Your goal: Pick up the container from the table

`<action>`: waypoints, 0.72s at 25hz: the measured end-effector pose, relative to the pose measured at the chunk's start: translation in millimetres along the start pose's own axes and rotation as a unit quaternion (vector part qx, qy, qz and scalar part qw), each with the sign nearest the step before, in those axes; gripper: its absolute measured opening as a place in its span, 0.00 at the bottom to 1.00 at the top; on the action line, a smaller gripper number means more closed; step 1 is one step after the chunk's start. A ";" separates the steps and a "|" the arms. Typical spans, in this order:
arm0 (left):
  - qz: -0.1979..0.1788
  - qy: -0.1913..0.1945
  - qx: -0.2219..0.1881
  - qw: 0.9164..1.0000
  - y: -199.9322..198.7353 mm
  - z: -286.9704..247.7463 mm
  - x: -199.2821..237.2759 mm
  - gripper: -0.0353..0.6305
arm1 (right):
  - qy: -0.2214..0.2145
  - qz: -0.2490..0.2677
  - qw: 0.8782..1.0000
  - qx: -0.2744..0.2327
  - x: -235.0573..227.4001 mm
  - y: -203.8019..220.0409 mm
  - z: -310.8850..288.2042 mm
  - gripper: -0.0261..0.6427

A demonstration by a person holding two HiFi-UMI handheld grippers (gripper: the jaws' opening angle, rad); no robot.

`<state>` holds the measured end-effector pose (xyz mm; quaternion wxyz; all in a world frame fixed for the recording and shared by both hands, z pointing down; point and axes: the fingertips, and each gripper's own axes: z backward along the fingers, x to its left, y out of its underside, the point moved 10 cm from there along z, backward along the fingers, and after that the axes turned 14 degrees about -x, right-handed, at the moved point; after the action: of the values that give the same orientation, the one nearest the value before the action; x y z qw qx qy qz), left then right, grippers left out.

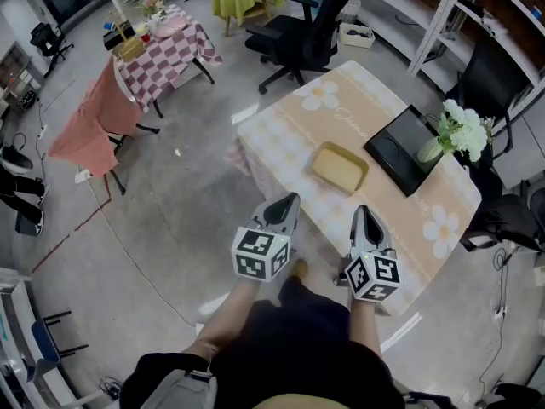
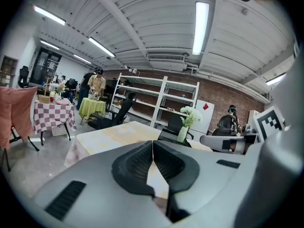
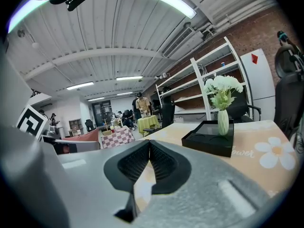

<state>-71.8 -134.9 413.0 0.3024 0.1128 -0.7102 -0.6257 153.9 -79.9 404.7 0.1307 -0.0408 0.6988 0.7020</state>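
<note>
Two empty tools, left tool (image 1: 289, 203) and right tool (image 1: 364, 215), are pressed together beside the flowery surface (image 1: 289, 124) with the yellow container (image 1: 338, 167), which stands on a grey floor (image 1: 170, 228).

the right tongs (image 1: 364, 216) cover a stretch of the table's (image 1: 289, 122) near edge, and the flowers (image 1: 464, 130) hide a corner of the black tray (image 1: 396, 147). in the left gripper view the left tongs (image 2: 152, 144) block the table's near part; the far people (image 2: 97, 84) are too small to tell.
</note>
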 end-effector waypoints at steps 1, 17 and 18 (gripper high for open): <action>0.000 -0.002 0.000 1.000 0.2 -5.0 1.6 0.07 | -0.002 0.000 1.000 0.001 -2.2 0.6 -5.1 0.05; -0.004 -0.012 0.007 1.000 7.8 -70.2 16.1 0.07 | -0.015 -0.010 1.000 0.013 -37.7 8.9 -61.8 0.05; -0.005 -0.012 0.009 1.000 9.6 -71.6 16.5 0.07 | -0.016 -0.012 1.000 0.013 -39.0 10.2 -63.2 0.05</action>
<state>-42.0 -200.7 429.4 0.2897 0.1110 -0.7187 -0.6223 181.1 -147.3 422.7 0.1508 -0.0362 0.7054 0.6917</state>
